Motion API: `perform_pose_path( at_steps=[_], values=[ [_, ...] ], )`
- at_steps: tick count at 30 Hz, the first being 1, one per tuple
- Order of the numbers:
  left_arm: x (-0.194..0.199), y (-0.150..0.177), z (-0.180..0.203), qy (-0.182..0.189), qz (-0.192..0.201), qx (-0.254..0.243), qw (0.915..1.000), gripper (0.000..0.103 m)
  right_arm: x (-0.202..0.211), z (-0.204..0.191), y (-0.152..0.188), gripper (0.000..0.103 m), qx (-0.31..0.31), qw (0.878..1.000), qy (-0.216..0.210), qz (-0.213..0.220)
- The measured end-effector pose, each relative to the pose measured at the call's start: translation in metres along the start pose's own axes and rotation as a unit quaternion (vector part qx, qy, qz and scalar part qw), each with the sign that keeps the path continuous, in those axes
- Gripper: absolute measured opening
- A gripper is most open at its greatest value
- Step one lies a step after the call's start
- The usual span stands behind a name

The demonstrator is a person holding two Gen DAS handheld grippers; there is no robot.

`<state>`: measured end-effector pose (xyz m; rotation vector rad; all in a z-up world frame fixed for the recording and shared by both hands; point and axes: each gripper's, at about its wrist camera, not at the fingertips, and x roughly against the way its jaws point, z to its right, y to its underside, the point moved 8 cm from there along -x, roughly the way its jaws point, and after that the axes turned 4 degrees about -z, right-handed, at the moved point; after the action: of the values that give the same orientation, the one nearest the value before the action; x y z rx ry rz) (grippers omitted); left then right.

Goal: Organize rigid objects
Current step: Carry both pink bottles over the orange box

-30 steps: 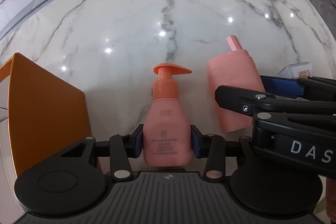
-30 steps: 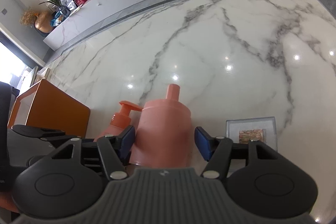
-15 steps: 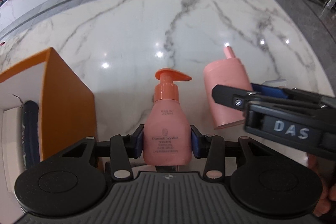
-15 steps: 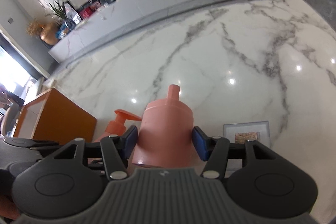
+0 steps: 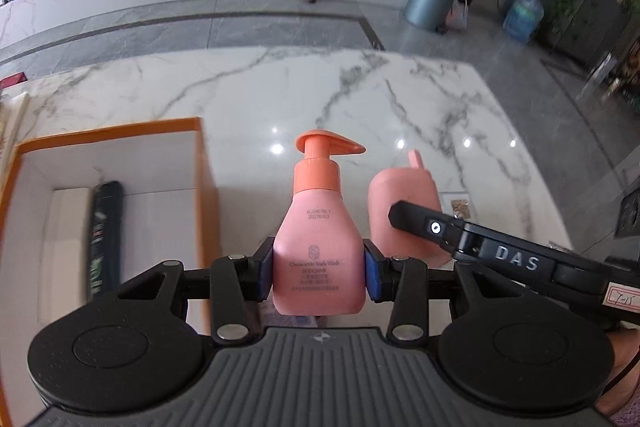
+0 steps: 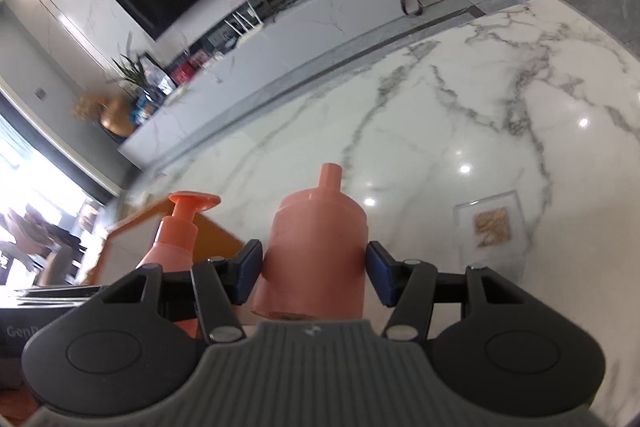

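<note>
My left gripper [image 5: 319,275] is shut on a pink pump bottle [image 5: 319,227] with an orange pump head, held upright above the marble table. My right gripper [image 6: 315,275] is shut on a pink bottle [image 6: 318,247] with a narrow nozzle top. In the left wrist view the nozzle bottle [image 5: 400,203] is just right of the pump bottle, with the right gripper's arm across it. In the right wrist view the pump bottle [image 6: 180,231] is to the left. An orange box [image 5: 108,211] with a white inside lies at the left and holds a dark tube [image 5: 104,239].
A small clear box [image 6: 494,227] with brown contents lies on the marble table [image 6: 440,131] to the right. The table's far edge meets a grey floor, with a long white counter and a grey bin beyond.
Both grippers have risen and tilted up with their bottles. The orange box's open inside and the dark tube now show at the left.
</note>
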<state>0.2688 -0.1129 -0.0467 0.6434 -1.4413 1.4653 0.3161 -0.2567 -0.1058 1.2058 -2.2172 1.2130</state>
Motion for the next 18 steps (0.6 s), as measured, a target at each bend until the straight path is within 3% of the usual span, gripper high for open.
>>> perform_pose_path(
  at_steps=[4,11,18],
  values=[
    [0.031,0.008,-0.026,0.006,0.013,0.012,0.9998,0.049,0.014,-0.033,0.015,0.058,-0.018,0.999,-0.037,-0.012],
    [0.07,0.018,-0.093,0.0,0.036,0.044,0.9984,0.049,0.02,-0.116,0.028,0.058,0.034,0.997,-0.066,-0.02],
    [0.075,0.022,-0.156,0.005,0.04,0.081,0.9959,0.049,-0.011,-0.19,0.042,0.058,0.101,0.992,-0.058,-0.051]
  ],
)
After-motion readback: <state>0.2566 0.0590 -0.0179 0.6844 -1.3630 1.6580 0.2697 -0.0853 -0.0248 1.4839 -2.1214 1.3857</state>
